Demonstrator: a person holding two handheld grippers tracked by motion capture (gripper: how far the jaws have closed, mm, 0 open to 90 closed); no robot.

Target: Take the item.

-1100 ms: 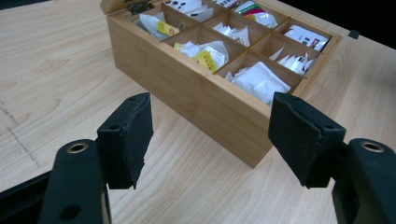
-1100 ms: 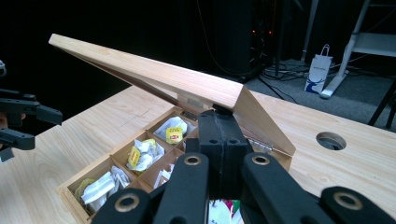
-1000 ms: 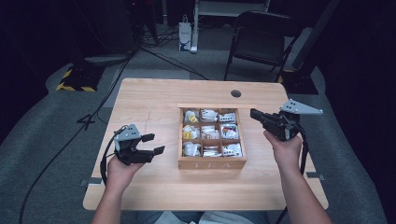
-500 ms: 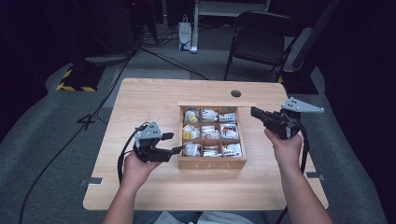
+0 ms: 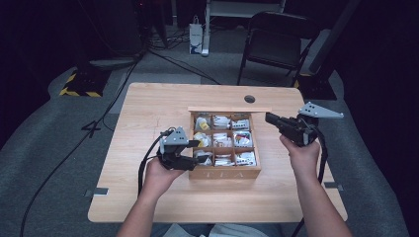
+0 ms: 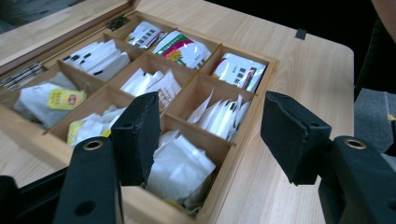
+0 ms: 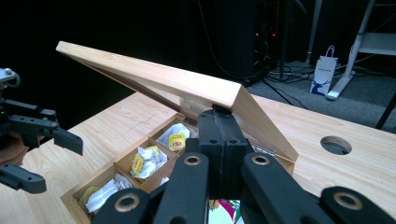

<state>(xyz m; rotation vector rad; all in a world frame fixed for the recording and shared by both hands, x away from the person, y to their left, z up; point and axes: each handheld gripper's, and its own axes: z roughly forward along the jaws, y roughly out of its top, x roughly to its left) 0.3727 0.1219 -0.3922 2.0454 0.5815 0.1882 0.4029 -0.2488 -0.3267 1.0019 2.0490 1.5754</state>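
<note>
Since the earlier frames, left gripper has travelled right across the table to the tea box; its jaws have just been closing a little, still spread, nothing between them, poised over the near-left compartment of white paper sachets. Right gripper unmoved, jaws pressed together, propping the lid by its edge, lid tilted open. Box: pale wood, square, nine compartments, at table centre, "TEA" on front wall. Black padded jaw faces. Round cable hole behind box; folding chair beyond table.
</note>
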